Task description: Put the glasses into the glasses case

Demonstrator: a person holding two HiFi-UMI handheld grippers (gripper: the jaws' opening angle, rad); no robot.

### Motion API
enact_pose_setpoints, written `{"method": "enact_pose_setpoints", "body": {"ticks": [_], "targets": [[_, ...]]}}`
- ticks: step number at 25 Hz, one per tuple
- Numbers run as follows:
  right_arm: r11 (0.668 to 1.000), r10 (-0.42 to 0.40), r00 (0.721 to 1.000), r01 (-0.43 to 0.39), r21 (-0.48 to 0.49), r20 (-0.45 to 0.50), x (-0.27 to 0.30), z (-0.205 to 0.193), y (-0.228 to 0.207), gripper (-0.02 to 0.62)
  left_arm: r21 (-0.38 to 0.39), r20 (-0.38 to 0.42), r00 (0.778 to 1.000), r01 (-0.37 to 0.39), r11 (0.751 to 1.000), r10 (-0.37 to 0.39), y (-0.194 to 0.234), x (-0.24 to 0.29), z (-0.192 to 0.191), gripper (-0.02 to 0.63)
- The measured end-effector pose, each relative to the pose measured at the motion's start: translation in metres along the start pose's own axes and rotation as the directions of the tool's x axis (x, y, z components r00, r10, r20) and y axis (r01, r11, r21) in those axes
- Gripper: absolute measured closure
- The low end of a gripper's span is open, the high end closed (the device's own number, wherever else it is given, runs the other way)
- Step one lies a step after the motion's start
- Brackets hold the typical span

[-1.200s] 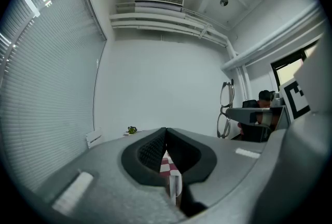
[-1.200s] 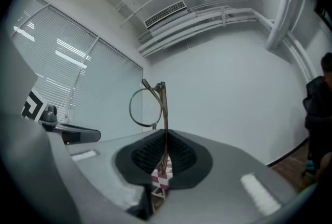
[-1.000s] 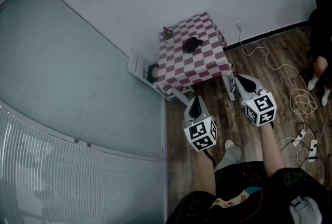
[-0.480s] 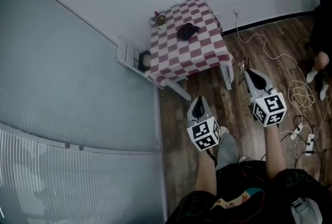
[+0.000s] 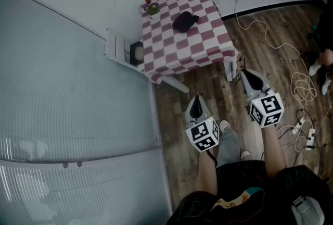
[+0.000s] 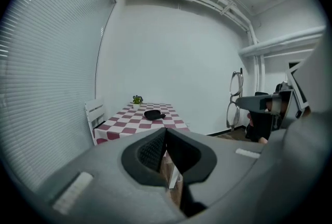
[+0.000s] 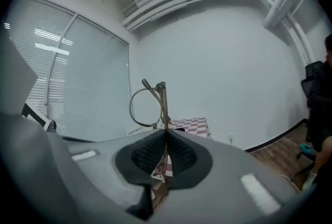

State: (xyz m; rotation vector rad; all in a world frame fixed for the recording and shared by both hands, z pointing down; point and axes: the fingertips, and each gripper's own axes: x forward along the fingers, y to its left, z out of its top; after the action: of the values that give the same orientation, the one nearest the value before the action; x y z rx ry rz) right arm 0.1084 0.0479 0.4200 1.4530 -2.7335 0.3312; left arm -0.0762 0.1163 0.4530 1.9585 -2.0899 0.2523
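Shift: table (image 5: 205,44) and case (image 5: 184,21) sit further toward 11 o'clock in the head view than a second ago; both grippers have kept roughly their places.
Left gripper (image 5: 196,104): at 6 o'clock below the table, over wood floor (image 5: 223,99); jaws pressed together with nothing between them.
Right gripper (image 5: 245,77): at 4 o'clock from the table, near its corner leg; jaws clamped narrow on the glasses.
Glasses (image 7: 163,103): pinched by the frame, standing upright out of the right jaws, one round lens toward 10 o'clock of the jaw tips.
Case: black, lying on the checked cloth, slightly toward 12 o'clock of the tabletop's middle, well apart from both grippers.
Plant (image 5: 151,8): small pot at the table's 11 o'clock corner.
Chair (image 5: 118,49): white, against the table's 9 o'clock side.
Cables (image 5: 297,88): loose on the floor at 3 o'clock.
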Motion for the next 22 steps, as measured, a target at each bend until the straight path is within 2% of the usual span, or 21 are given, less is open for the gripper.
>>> {"method": "enact_pose_setpoints", "body": {"ticks": [7, 13, 22], "targets": [[1.000, -0.010, 0.999, 0.010, -0.001, -0.048, 0.064, -0.007, -0.001, 0.581, -0.020, -0.016, 1.000, 0.017, 1.000, -0.017, 0.027, 0.058, 0.008, 0.597], [0.998, -0.003, 0.996, -0.002, -0.064, -0.085, 0.115, 0.004, 0.003, 0.581, -0.094, -0.018, 1.000, -0.014, 0.995, 0.013, 0.064, 0.106, 0.016, 0.597], [0.984, 0.053, 0.997, -0.060, -0.168, -0.047, 0.189, 0.062, 0.029, 0.581, -0.168, 0.094, 0.994, -0.042, 0.985, 0.058, 0.114, 0.138, 0.063, 0.598]]}}
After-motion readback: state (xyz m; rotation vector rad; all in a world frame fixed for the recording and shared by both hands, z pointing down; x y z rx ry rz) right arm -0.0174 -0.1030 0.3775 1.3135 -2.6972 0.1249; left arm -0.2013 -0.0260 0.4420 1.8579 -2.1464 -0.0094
